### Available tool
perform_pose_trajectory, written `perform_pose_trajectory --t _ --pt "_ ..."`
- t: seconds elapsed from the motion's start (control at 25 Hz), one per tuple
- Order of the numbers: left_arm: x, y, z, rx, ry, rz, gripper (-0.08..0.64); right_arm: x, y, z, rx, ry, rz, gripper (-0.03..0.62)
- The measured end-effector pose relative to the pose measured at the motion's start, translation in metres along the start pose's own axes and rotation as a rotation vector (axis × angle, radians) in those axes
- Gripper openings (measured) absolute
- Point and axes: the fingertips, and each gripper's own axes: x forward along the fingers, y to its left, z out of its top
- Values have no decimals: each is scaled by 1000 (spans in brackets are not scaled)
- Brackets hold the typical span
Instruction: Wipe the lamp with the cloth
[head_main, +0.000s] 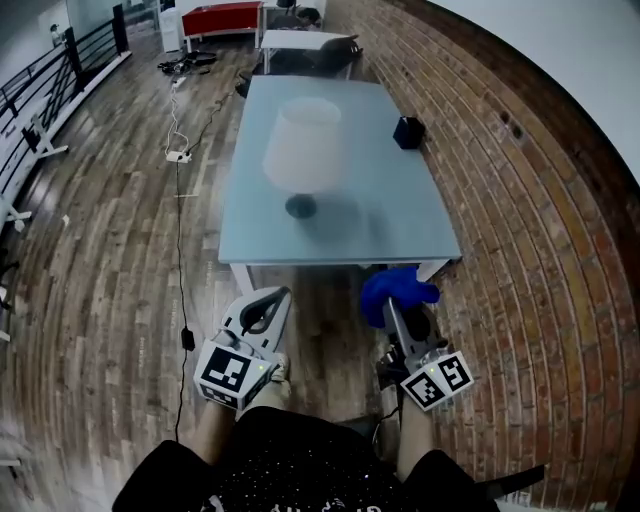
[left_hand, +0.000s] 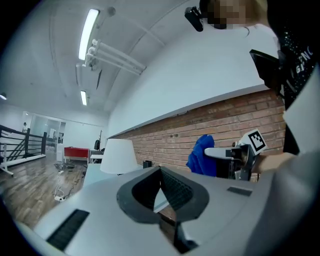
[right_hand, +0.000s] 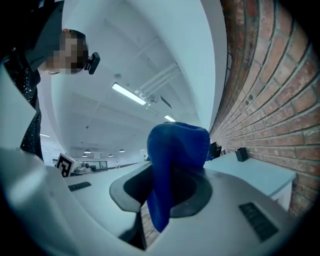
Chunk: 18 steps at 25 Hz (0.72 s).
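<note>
While my right gripper (right_hand: 170, 197) is clamped on the blue cloth (right_hand: 175, 150), which bunches up past its jaws, my left gripper (left_hand: 161, 175) has its jaws pressed together with nothing between them. Both hang short of the near edge of the table (head_main: 400, 225), over the wooden floor (head_main: 120, 250). The lamp (head_main: 303, 150) stands upright near the table's middle, well apart from the cloth. I judge the cloth is secured but no wiping has begun; reaching the lamp and rubbing it down are left to do.
</note>
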Motion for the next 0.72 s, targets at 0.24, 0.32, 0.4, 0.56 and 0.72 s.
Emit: perform_pose_trajectory --t 0.24,0.32,0.4,0.56,0.72 --pt "32 45 3 -17 11 -10 9 54 -15 -5 11 23 17 74" --pt "43 59 4 -17 14 -16 9 72 -21 -5 13 26 22 74" --pt "54 73 5 -17 16 -25 9 90 -26 -7 13 33 30 74" --pt "81 107 1 -18 29 -35 9 129 -44 -13 20 42 25 74" --pt "104 142 2 -14 27 -47 9 165 -58 -13 45 11 29 74"
